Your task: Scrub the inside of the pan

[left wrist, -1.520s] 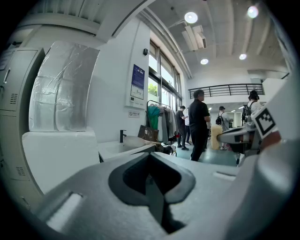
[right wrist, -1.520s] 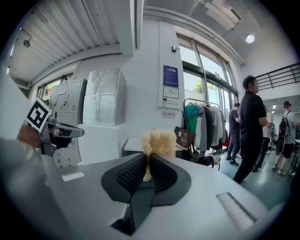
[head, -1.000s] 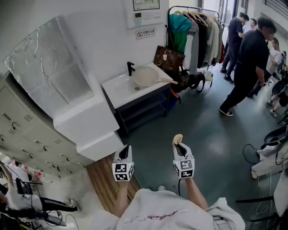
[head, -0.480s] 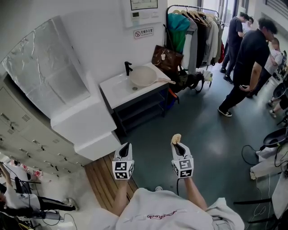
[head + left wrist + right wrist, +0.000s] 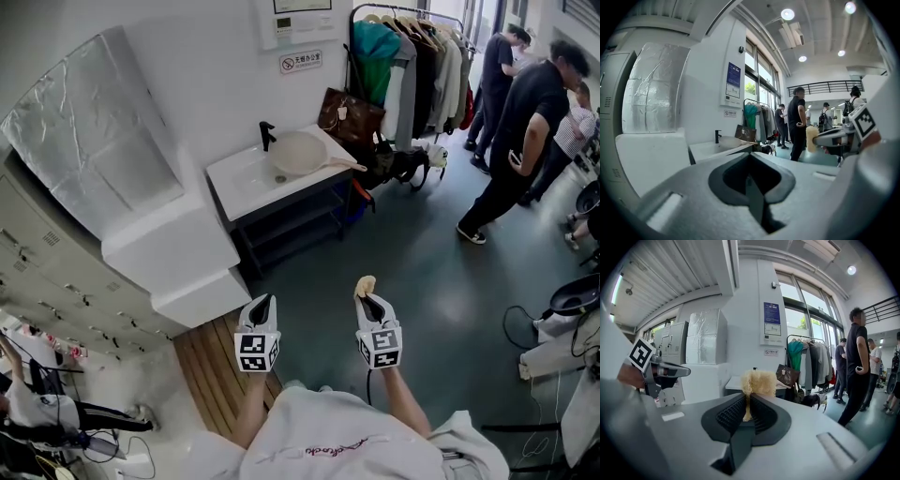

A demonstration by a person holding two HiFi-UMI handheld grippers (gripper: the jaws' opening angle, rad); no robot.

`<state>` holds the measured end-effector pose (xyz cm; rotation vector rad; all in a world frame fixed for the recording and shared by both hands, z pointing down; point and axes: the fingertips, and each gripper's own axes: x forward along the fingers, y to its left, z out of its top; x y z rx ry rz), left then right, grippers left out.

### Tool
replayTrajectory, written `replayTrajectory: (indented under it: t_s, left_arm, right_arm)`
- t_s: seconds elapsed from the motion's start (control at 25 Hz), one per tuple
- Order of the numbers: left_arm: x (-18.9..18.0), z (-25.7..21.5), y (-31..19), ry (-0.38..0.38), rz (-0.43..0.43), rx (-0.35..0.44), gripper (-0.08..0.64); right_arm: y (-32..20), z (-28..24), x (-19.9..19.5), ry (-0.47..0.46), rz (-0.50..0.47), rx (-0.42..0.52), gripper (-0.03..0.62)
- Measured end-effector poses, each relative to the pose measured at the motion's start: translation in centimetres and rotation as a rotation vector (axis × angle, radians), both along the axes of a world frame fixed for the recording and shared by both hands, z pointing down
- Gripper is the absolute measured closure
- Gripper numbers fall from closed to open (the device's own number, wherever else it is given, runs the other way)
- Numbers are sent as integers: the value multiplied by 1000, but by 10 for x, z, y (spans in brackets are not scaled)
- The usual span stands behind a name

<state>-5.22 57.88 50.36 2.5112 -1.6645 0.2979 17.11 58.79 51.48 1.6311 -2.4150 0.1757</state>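
A pale pan (image 5: 302,154) with a long handle lies on the white sink counter (image 5: 246,187) by the far wall, beside a black tap (image 5: 265,137). Both grippers hover over the floor well short of it. My right gripper (image 5: 366,288) is shut on a yellowish scrub sponge (image 5: 758,383), which sticks out past its tips. My left gripper (image 5: 262,305) is shut with nothing in it. The left gripper view shows the counter (image 5: 716,149) ahead and the right gripper (image 5: 834,138) with the sponge (image 5: 812,138).
A large white foil-topped unit (image 5: 159,234) stands left of the sink. A brown bag (image 5: 352,117) and a clothes rack (image 5: 412,61) stand right of it. Several people (image 5: 520,131) stand at the right. A wooden board (image 5: 211,370) lies under my left side.
Both grippers have moved a little forward towards the sink, and the view has shifted with them. The people at the right have changed position slightly.
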Motion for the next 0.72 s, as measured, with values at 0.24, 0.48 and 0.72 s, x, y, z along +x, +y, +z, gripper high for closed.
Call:
replayTrajectory:
  t_s: [0.24,0.48,0.72]
  left_arm:
    - [6,9,3,0,-6,-17,560]
    - [7,13,1,-4,-8,-24,560]
    - [15,16,-6,-8,8,-21,560]
  right_arm:
    - [-1,8,-1,-2,-22,-9,558]
    - [-2,12,-1,-8,-25,-6,557]
    - [-6,18,9,-6,-11,-15,557]
